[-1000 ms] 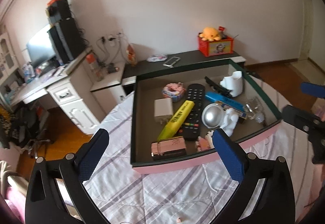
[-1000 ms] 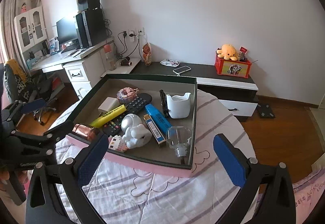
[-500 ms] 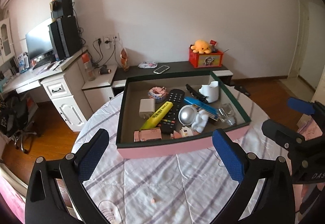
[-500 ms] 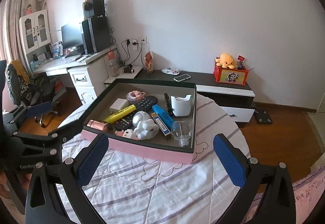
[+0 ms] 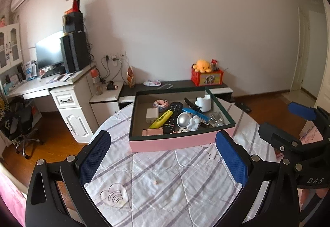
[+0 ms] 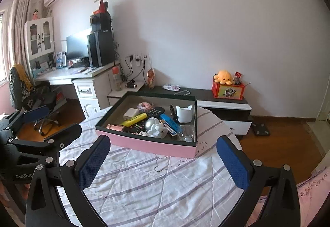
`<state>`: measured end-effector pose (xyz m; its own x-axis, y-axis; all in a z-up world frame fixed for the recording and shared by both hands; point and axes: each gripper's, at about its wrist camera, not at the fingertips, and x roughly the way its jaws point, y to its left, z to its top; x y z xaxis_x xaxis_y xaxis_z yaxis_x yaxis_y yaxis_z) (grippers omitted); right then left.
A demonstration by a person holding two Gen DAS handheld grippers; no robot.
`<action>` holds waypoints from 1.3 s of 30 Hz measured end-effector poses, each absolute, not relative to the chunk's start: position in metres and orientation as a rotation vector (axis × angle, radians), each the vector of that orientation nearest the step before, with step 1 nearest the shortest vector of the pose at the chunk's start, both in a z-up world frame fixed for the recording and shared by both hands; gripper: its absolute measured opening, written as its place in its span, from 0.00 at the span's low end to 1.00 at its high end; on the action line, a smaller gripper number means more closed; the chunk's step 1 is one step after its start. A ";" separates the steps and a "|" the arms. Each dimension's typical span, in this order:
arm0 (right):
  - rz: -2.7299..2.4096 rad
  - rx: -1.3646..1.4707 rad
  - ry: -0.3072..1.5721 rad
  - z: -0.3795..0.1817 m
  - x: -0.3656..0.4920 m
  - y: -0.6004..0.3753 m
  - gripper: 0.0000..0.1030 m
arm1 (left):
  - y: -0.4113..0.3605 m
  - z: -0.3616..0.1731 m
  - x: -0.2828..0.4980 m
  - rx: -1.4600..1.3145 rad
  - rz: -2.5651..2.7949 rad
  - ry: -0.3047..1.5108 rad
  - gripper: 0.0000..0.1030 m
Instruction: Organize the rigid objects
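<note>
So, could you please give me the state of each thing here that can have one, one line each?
Left gripper: open, empty, above the tablecloth.
Right gripper: open, empty, above the tablecloth.
Pink box: open-topped, holding the items.
Yellow highlighter: capped, lying flat.
Remote control: lying face up.
White cup: upright.
Glass bulb: lying on its side.
Monitor: screen dark.

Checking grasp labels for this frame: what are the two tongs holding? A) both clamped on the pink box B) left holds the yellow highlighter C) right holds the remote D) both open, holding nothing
D: the left tongs and right tongs both stand wide open over the striped tablecloth, while the yellow highlighter and remote lie in the pink box.
</note>
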<state>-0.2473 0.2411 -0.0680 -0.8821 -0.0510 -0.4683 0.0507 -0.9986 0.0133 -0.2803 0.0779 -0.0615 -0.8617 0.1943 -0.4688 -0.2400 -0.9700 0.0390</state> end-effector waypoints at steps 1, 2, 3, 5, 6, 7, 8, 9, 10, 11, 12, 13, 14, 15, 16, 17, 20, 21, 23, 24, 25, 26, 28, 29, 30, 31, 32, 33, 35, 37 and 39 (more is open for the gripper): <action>-3.005 0.731 0.007 -0.066 -0.242 0.239 1.00 | 0.076 -0.059 -0.275 -0.679 2.837 0.144 1.00; -3.009 0.710 0.012 -0.063 -0.236 0.237 1.00 | 0.074 -0.056 -0.268 -0.654 2.848 0.147 1.00; -3.010 0.702 0.011 -0.062 -0.232 0.235 1.00 | 0.072 -0.052 -0.261 -0.624 2.861 0.145 1.00; -3.012 0.681 0.010 -0.058 -0.224 0.232 1.00 | 0.068 -0.045 -0.248 -0.583 2.878 0.149 0.99; -3.010 0.680 0.014 -0.056 -0.220 0.230 1.00 | 0.068 -0.043 -0.241 -0.562 2.892 0.163 1.00; -3.011 0.675 0.011 -0.055 -0.216 0.229 1.00 | 0.067 -0.040 -0.235 -0.536 2.906 0.178 1.00; -3.015 0.663 0.014 -0.052 -0.211 0.227 1.00 | 0.067 -0.038 -0.230 -0.512 2.911 0.183 1.00; -3.027 0.639 0.018 -0.050 -0.206 0.226 1.00 | 0.065 -0.037 -0.226 -0.490 2.912 0.174 1.00; -3.041 0.604 0.028 -0.047 -0.200 0.225 1.00 | 0.063 -0.034 -0.221 -0.482 2.912 0.166 1.00; -3.046 0.591 0.035 -0.045 -0.195 0.223 1.00 | 0.060 -0.032 -0.216 -0.480 2.914 0.165 1.00; -3.043 0.600 0.033 -0.043 -0.192 0.221 1.00 | 0.058 -0.029 -0.211 -0.465 2.919 0.162 1.00; -3.044 0.594 0.031 -0.041 -0.188 0.219 1.00 | 0.057 -0.028 -0.207 -0.450 2.923 0.158 1.00; -3.054 0.567 0.039 -0.038 -0.183 0.217 1.00 | 0.054 -0.025 -0.201 -0.435 2.930 0.155 1.00; -3.060 0.556 0.045 -0.036 -0.179 0.215 1.00 | 0.053 -0.023 -0.195 -0.420 2.936 0.155 1.00; -3.065 0.549 0.054 -0.034 -0.174 0.213 1.00 | 0.051 -0.021 -0.190 -0.403 2.939 0.155 1.00; -3.069 0.534 0.063 -0.031 -0.169 0.211 1.00 | 0.049 -0.019 -0.184 -0.379 2.943 0.155 1.00; -3.078 0.482 0.088 -0.025 -0.153 0.204 1.00 | 0.042 -0.013 -0.165 -0.326 2.955 0.151 1.00; -3.080 0.470 0.096 -0.022 -0.149 0.201 1.00 | 0.041 -0.012 -0.160 -0.306 2.963 0.154 1.00; -3.089 0.432 0.121 -0.018 -0.139 0.195 1.00 | 0.036 -0.008 -0.145 -0.257 2.984 0.163 1.00; -3.089 0.420 0.127 -0.017 -0.135 0.193 1.00 | 0.034 -0.007 -0.139 -0.239 2.991 0.163 1.00; -3.085 0.407 0.129 -0.016 -0.131 0.191 1.00 | 0.032 -0.005 -0.132 -0.213 2.998 0.163 1.00; -3.081 0.386 0.127 -0.014 -0.125 0.189 1.00 | 0.029 -0.004 -0.125 -0.179 3.005 0.160 1.00; -3.076 0.348 0.127 -0.011 -0.117 0.185 1.00 | 0.024 -0.002 -0.112 -0.132 3.020 0.152 1.00; -3.075 0.333 0.129 -0.010 -0.114 0.184 1.00 | 0.021 -0.001 -0.106 -0.116 3.027 0.150 1.00; -3.076 0.318 0.135 -0.009 -0.110 0.181 1.00 | 0.019 0.000 -0.102 -0.105 3.030 0.145 1.00; -3.076 0.305 0.138 -0.008 -0.107 0.178 1.00 | 0.016 0.001 -0.097 -0.090 3.035 0.140 1.00; -3.077 0.288 0.142 -0.007 -0.103 0.176 1.00 | 0.014 0.001 -0.092 -0.082 3.039 0.138 1.00; -3.079 0.277 0.146 -0.007 -0.100 0.174 1.00 | 0.012 0.001 -0.087 -0.070 3.041 0.135 1.00; -3.075 0.263 0.146 -0.007 -0.094 0.171 1.00 | 0.009 0.001 -0.080 -0.062 3.038 0.130 1.00; -3.071 0.244 0.143 -0.008 -0.088 0.169 1.00 | 0.007 -0.001 -0.075 -0.047 3.035 0.132 1.00; -3.074 0.236 0.141 -0.009 -0.082 0.169 1.00 | 0.007 -0.002 -0.069 -0.052 3.038 0.142 1.00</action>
